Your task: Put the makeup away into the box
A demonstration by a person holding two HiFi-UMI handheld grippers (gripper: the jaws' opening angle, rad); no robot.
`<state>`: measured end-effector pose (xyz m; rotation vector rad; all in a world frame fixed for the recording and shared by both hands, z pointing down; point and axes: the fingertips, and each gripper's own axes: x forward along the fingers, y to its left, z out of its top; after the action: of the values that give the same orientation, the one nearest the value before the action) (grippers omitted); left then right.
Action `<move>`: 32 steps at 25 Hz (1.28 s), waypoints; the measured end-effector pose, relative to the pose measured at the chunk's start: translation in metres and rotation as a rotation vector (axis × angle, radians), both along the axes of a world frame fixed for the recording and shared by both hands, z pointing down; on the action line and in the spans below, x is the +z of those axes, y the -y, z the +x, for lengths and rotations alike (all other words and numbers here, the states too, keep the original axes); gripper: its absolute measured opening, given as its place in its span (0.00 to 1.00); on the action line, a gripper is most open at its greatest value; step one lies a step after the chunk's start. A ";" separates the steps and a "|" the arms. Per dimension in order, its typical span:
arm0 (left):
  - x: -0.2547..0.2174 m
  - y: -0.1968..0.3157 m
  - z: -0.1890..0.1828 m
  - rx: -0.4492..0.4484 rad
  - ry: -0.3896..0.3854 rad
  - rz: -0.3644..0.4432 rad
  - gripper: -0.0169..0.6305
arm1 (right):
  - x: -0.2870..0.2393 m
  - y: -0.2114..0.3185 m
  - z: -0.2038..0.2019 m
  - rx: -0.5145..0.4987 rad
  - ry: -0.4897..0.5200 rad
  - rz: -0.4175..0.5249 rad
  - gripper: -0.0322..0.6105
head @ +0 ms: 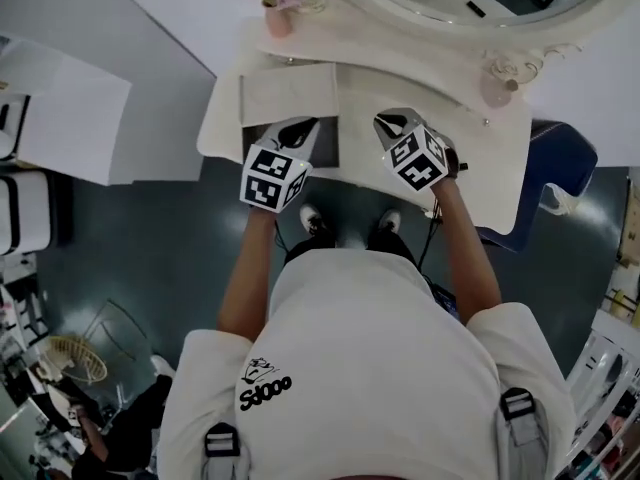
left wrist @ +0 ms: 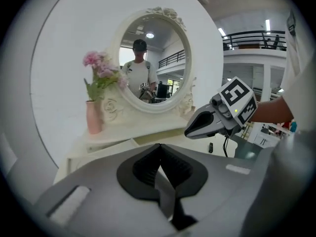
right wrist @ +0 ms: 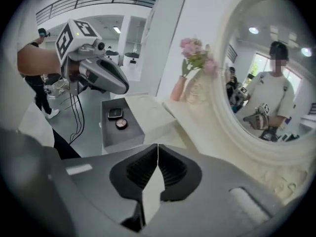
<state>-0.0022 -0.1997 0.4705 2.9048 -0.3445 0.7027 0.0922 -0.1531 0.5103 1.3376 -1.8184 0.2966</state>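
Currently both claws hover over the cream dressing table (head: 480,168), close to the open box (right wrist: 121,141). The left gripper (head: 302,128) is clenched with nothing in it, and its own view shows the pads meeting on bare air. The right gripper (head: 388,123) is likewise closed and empty, pads together in its own view. The makeup is in the box: the right gripper view shows a black square compact (right wrist: 115,113) and a round compact (right wrist: 121,124) lying side by side on the grey floor of the box, near its far end. The pale lid (head: 290,93) lies on the table just beside the box, toward the mirror (left wrist: 153,58). A vase of pink flowers (left wrist: 101,73) stands at the table's left, clear of the work. In the left gripper view a small dark thing (left wrist: 210,147) stands on the table top below the right claw. It may be one more makeup piece, but it's too small to tell. The step looks like a gap between placements, or the end of loading. If that dark thing is makeup, the next move needs the right claw to open, drop over it, pinch it and carry it to the box. If not, the lid goes on, which needs a claw to grip its edge and line it up square over the box.
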 end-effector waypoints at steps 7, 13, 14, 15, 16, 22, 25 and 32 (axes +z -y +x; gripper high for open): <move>-0.011 -0.070 0.103 0.246 0.009 0.028 0.05 | -0.014 -0.106 0.105 0.337 0.066 0.046 0.05; 0.001 -0.139 0.175 0.418 0.040 0.025 0.10 | -0.014 -0.186 0.165 0.538 0.106 0.069 0.05; 0.005 -0.151 0.186 0.442 0.046 0.025 0.10 | -0.013 -0.199 0.173 0.560 0.111 0.070 0.05; 0.009 -0.162 0.197 0.466 0.052 0.023 0.10 | -0.012 -0.211 0.180 0.581 0.115 0.071 0.05; 0.015 -0.174 0.208 0.492 0.061 0.020 0.12 | -0.010 -0.222 0.187 0.601 0.118 0.072 0.05; 0.081 -0.235 0.250 0.648 0.203 0.010 0.23 | 0.012 -0.282 0.215 0.709 0.156 0.067 0.05; 0.119 -0.251 0.260 0.674 0.278 0.015 0.25 | 0.023 -0.301 0.222 0.734 0.187 0.070 0.05; 0.176 -0.261 0.270 0.646 0.400 0.113 0.27 | 0.054 -0.330 0.223 0.715 0.228 0.014 0.05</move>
<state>0.2675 0.0617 0.6460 2.9541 0.5724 1.3934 0.3148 0.1773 0.5646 1.9973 -1.4489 0.8406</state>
